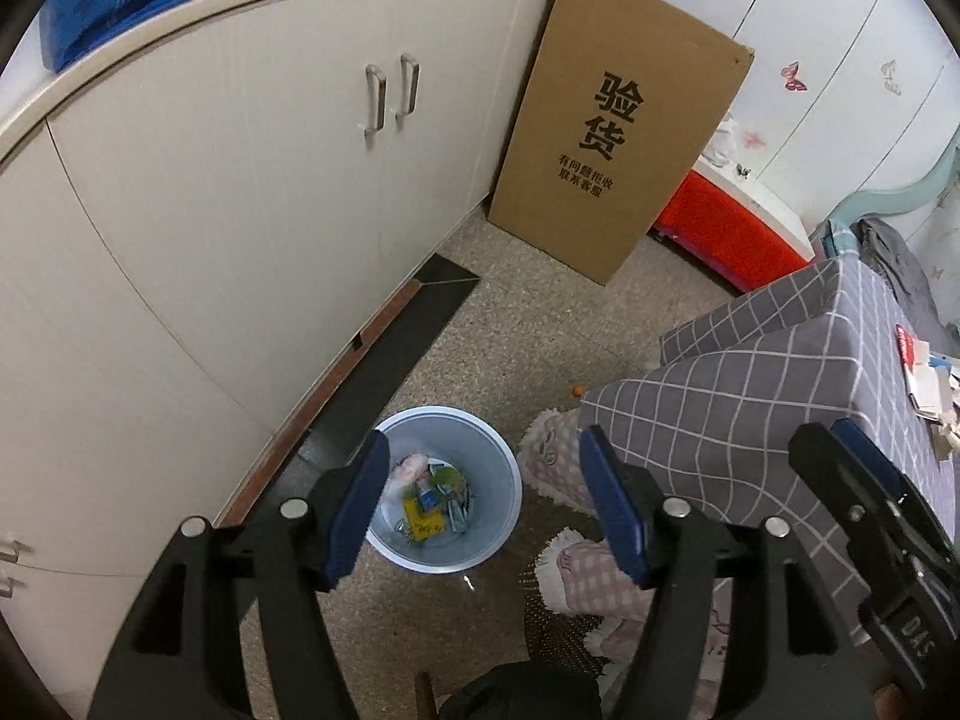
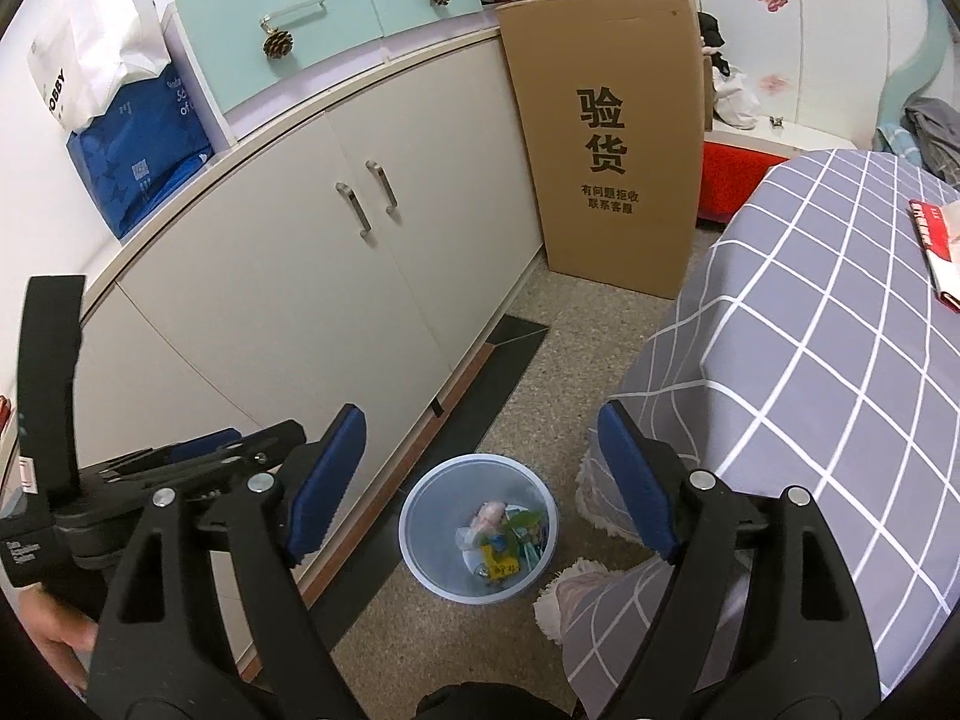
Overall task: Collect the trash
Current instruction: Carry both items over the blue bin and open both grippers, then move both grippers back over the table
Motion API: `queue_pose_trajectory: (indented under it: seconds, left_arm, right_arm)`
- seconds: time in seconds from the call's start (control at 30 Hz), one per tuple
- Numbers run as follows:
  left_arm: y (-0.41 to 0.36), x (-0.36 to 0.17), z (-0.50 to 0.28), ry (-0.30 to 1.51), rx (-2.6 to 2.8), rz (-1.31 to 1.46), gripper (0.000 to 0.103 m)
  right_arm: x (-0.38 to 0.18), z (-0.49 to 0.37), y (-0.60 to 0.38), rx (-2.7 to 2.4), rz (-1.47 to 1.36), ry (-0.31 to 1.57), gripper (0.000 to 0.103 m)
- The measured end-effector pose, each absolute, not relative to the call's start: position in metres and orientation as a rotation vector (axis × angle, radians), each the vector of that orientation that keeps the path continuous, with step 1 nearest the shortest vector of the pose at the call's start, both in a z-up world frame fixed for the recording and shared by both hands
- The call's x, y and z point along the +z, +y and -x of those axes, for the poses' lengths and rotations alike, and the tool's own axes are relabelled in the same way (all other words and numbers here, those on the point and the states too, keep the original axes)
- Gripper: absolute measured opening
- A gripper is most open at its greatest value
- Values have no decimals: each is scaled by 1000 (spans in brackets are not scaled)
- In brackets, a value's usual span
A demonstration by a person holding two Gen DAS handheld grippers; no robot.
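Pale-blue bin (image 1: pixel 444 489) stands upright, mouth up; both grippers' jaws gape empty.

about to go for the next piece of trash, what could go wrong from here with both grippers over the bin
1. The left gripper and right gripper hang open and empty close together; they might knock each other when pulling away.
2. The bin stands near the checked cloth and the slippers, so a low swing could snag the cloth or tip the light bin.
3. Papers lie by the cloth-covered top's edge; a careless reach could push them off.
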State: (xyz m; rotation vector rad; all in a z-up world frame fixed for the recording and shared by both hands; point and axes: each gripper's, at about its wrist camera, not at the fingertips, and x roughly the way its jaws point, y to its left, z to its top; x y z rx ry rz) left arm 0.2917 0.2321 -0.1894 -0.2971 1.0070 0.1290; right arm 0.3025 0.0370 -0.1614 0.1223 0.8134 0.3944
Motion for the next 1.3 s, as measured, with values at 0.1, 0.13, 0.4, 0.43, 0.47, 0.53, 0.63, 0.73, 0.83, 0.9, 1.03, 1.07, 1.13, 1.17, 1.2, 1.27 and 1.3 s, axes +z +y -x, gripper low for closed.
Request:
queue_pose_trajectory:
  seconds: [0.1,0.13,0.4,0.43,0.47,0.53,0.63,0.73,0.83,0.9,1.03,1.07,1.13,1.17,1.2,1.27,1.3]
  left_arm:
    - [227,-180,-286,989,127,286,65]
    - [225,-176,-284,983,125,281,65]
    - [206,-150,-270,941,115,264,65]
    - [203,-146,-268,935,112,260,65]
    - [198,-141,-265,923,108,255,65]
    - [190,-133,-262,906,99,248,65]
    - [169,-119,-257,878,72,239,65]
    - [140,-108,-257,856,32,207,67]
    - [105,-99,-260,842,-17,162,70]
    - [76,-94,-265,832,-56,131,71]
    - [12,-89,-276,818,-148,41,71]
    - [-4,-89,-280,816,-168,13,71]
    - [-37,-92,-288,818,-204,-50,72]
    - [-48,-93,-291,819,-211,-70,72]
    - [-68,-95,-296,816,-234,-104,72]
    - [-95,-100,-303,810,-269,-142,72]
    - [-104,-102,-305,812,-281,-155,72]
  right_arm:
    - [-158,-299,34,395,-128,811,79]
    - [-156,-298,32,395,-129,809,79]
    - [-137,-282,9,394,-156,766,79]
    - [-132,-278,3,392,-164,755,80]
    - [-130,-276,-1,390,-170,748,80]
    - [-122,-271,-14,385,-189,731,81]
    - [-114,-265,-36,369,-209,707,81]
    - [-106,-258,-69,336,-238,677,81]
    - [-100,-252,-109,287,-271,651,82]
    - [-97,-248,-141,240,-295,632,82]
    - [-94,-243,-198,148,-340,607,83]
    - [-95,-241,-217,118,-358,601,83]
    - [-96,-240,-242,77,-385,593,83]
    - [-97,-240,-258,53,-397,588,84]
    - [-99,-239,-271,34,-404,585,84]
    - [-102,-237,-297,-12,-425,579,85]
    - [-103,-237,-309,-29,-441,575,85]
